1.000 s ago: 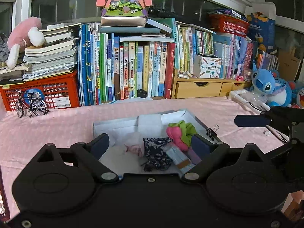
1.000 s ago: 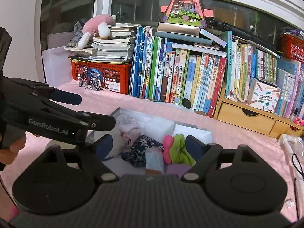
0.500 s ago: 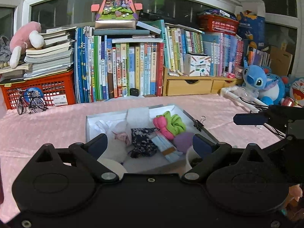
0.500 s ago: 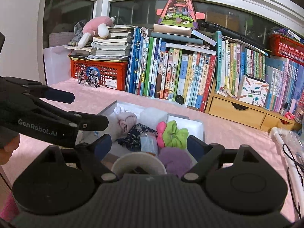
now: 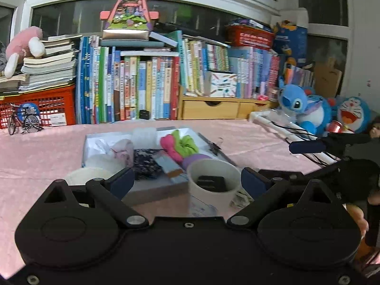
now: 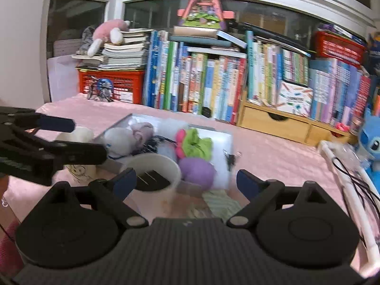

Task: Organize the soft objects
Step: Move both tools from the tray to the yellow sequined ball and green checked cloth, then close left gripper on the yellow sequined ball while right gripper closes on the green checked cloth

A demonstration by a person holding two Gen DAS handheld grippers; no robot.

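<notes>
I'm in the approach step, both my left gripper (image 5: 187,182) and right gripper (image 6: 186,181) spread and empty, the right's jaws having just widened, with the soft objects (image 6: 193,143) heaped in the white tray (image 6: 224,140) at twelve o'clock, and next I probably must pinch one, perhaps the purple ball (image 6: 197,172).

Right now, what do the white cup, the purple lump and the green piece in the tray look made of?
White cup: looks like paper or thin plastic, matte, with a thin even rim; blur leaves it open.
Purple lump: soft plush or foam, a matte rounded blob with no hard edges.
Green piece: fabric, ruffled and crumpled, scrunchie-like.
Tray: white card or plastic, with flat straight walls.
</notes>
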